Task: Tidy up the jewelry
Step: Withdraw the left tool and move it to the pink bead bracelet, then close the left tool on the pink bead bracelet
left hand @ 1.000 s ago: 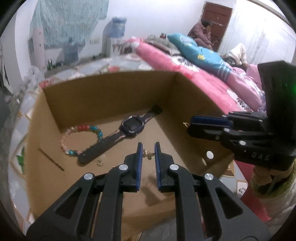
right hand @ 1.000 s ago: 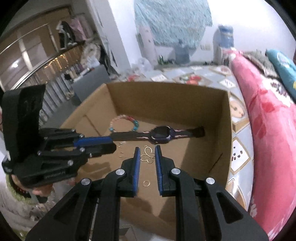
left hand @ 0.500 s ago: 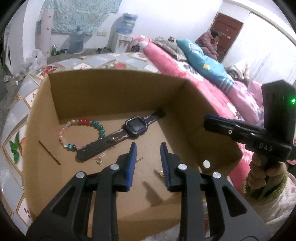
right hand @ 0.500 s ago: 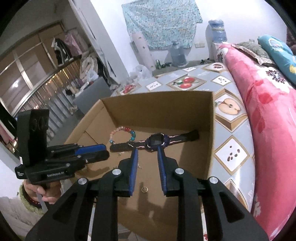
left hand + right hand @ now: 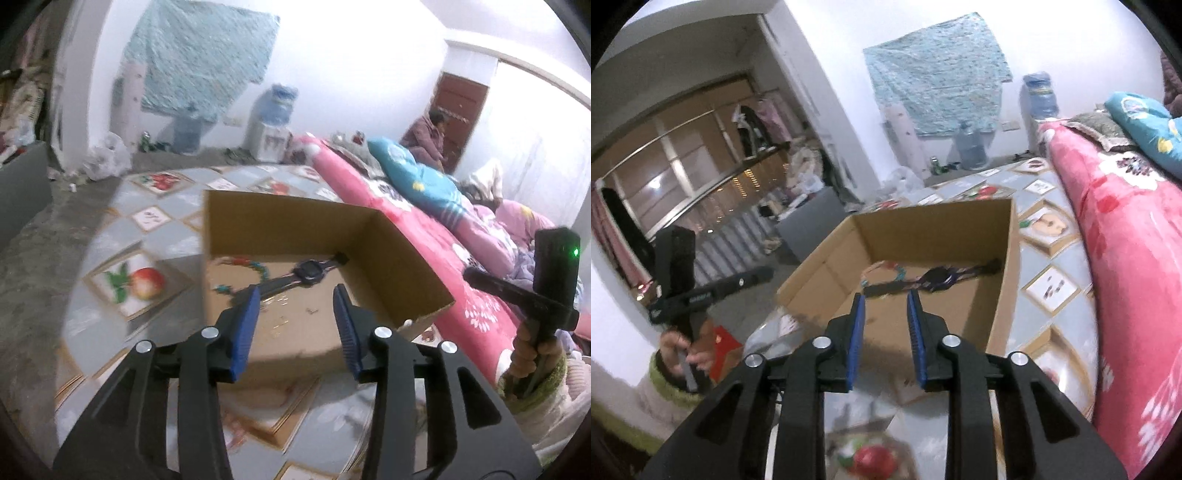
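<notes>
An open cardboard box (image 5: 391, 258) (image 5: 938, 229) sits on a tiled table. Inside lie a dark wristwatch (image 5: 310, 271) (image 5: 938, 277), a coloured bead bracelet (image 5: 251, 267) (image 5: 886, 271) and small gold pieces (image 5: 284, 301) on the box floor. My left gripper (image 5: 295, 295) is open and empty, held above and in front of the box's near wall. My right gripper (image 5: 885, 301) is open and empty, also back from the box. Each gripper shows in the other's view, the right one (image 5: 517, 291) and the left one (image 5: 713, 288), off to the sides.
The table top (image 5: 147, 236) has fruit-picture tiles. A pink quilted bed (image 5: 1126, 258) runs along the right side of the box, with a person (image 5: 428, 136) sitting at its far end. Water bottles (image 5: 1039, 96) and clutter stand by the far wall.
Both grippers have pulled up and back out of the box and opened wider. The small gold pieces that were between the fingers now lie on the box floor.
</notes>
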`<control>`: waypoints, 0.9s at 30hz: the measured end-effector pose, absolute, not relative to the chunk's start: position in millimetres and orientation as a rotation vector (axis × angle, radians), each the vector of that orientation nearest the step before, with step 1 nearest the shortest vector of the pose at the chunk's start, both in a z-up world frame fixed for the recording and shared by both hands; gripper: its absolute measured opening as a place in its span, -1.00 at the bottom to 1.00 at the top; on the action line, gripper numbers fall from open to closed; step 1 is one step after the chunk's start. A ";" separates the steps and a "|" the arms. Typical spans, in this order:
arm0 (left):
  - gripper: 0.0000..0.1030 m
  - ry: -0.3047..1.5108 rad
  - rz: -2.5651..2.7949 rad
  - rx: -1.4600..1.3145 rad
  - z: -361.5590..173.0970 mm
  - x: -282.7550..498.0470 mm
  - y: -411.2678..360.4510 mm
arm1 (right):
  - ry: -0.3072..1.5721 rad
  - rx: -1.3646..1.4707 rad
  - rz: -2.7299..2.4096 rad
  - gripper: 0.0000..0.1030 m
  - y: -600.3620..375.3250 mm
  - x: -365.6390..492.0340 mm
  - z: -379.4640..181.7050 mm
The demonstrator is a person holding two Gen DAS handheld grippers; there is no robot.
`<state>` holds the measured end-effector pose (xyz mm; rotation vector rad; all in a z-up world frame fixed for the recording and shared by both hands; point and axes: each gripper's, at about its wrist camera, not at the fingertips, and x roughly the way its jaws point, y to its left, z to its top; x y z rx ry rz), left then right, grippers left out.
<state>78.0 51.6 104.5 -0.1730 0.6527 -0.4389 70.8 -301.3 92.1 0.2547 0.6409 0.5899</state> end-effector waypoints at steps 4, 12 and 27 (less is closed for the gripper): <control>-0.14 0.649 -0.378 -0.149 95.3 45.2 74.4 | 0.681 0.258 0.636 -0.43 -295.6 41.1 70.0; -0.13 0.766 -0.317 -0.097 47.4 26.7 72.4 | 0.833 0.310 0.606 -0.43 -277.3 34.6 17.1; -0.72 0.907 -0.237 0.129 -24.9 53.9 29.3 | 0.907 0.360 0.601 -0.43 -262.5 37.6 -7.6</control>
